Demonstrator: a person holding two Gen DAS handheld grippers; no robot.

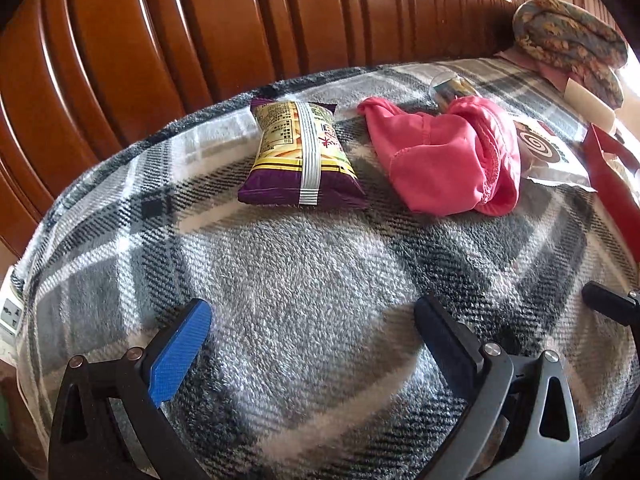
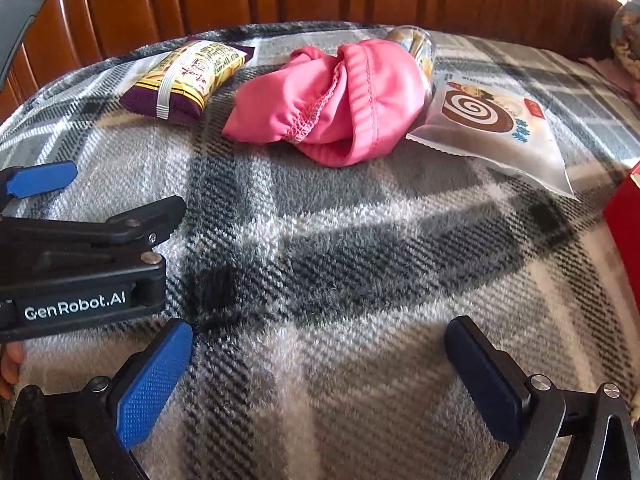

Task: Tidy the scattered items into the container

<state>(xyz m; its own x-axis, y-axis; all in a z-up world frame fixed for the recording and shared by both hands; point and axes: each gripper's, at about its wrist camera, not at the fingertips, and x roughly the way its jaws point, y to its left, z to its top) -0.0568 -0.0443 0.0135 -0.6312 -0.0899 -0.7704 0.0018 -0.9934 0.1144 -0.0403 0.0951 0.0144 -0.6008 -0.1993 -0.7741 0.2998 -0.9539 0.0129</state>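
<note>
Both grippers, left (image 1: 314, 320) & right (image 2: 320, 344), are hovering wide open w/ nothing held, low over the plaid blanket (image 2: 340, 280). Purple snack pack (image 2: 184, 80), pink garment (image 2: 332, 104), swirl-cake packet (image 2: 496, 128) are lying ahead, unpicked; red container (image 2: 626, 232) is sitting at right edge, prob. for easy drop-off.
</note>
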